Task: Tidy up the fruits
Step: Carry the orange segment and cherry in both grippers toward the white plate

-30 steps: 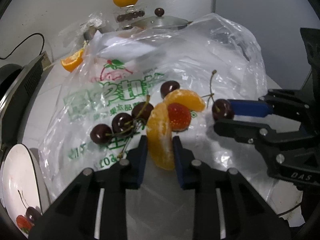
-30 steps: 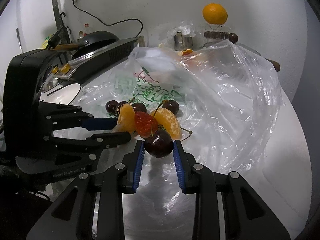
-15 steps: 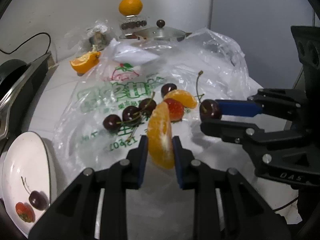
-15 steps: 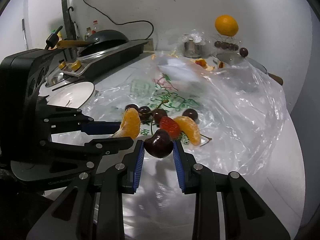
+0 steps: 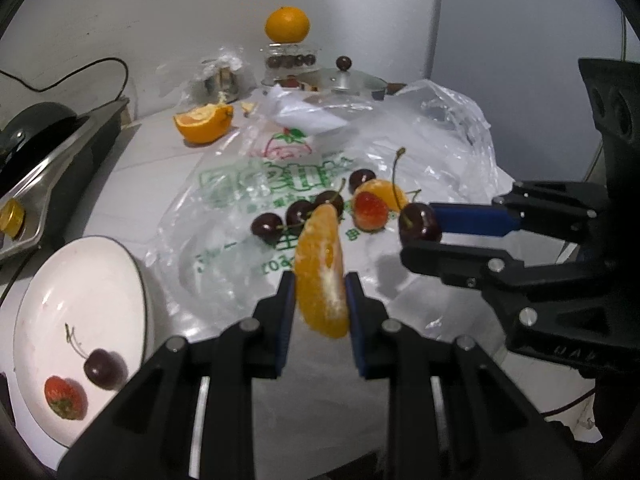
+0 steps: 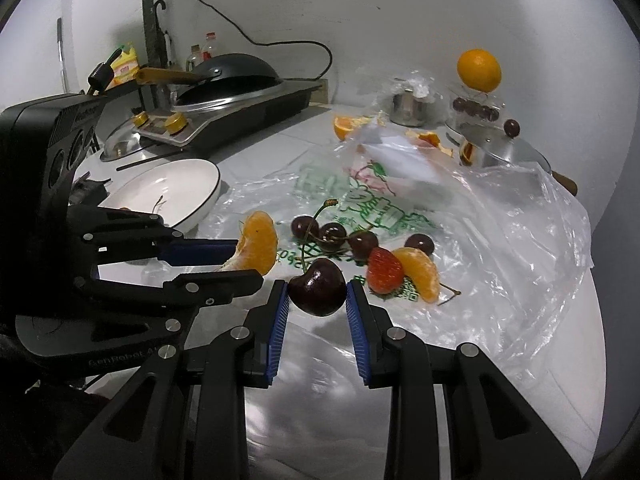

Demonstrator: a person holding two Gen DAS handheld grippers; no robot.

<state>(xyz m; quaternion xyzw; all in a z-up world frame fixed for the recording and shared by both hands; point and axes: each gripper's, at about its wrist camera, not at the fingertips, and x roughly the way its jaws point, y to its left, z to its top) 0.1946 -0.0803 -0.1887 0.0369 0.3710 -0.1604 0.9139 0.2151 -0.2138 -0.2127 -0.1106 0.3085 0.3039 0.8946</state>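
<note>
1. The left gripper (image 5: 320, 280) has its jaws clamped on a peeled orange mandarin segment (image 5: 322, 270), held upright above the crinkled clear plastic bag with green print (image 5: 276, 184).
2. The right gripper (image 6: 316, 294) has its jaws closed on a dark red cherry (image 6: 317, 287), lifted clear of the bag (its stem points up and away).
3. On the bag lie three more dark cherries (image 5: 298, 216) in a cluster, a red strawberry (image 5: 370, 210), a second mandarin segment (image 5: 380, 192) touching it, and one more cherry (image 5: 361, 179) behind.
4. The white round plate with a dark rim (image 5: 80, 280), beside the bag on the left, holds one cherry (image 5: 100, 364) and one strawberry (image 5: 64, 398).
5. A whole orange (image 5: 287, 24) sits atop a clear jar (image 5: 290, 62) by the wall.
</note>
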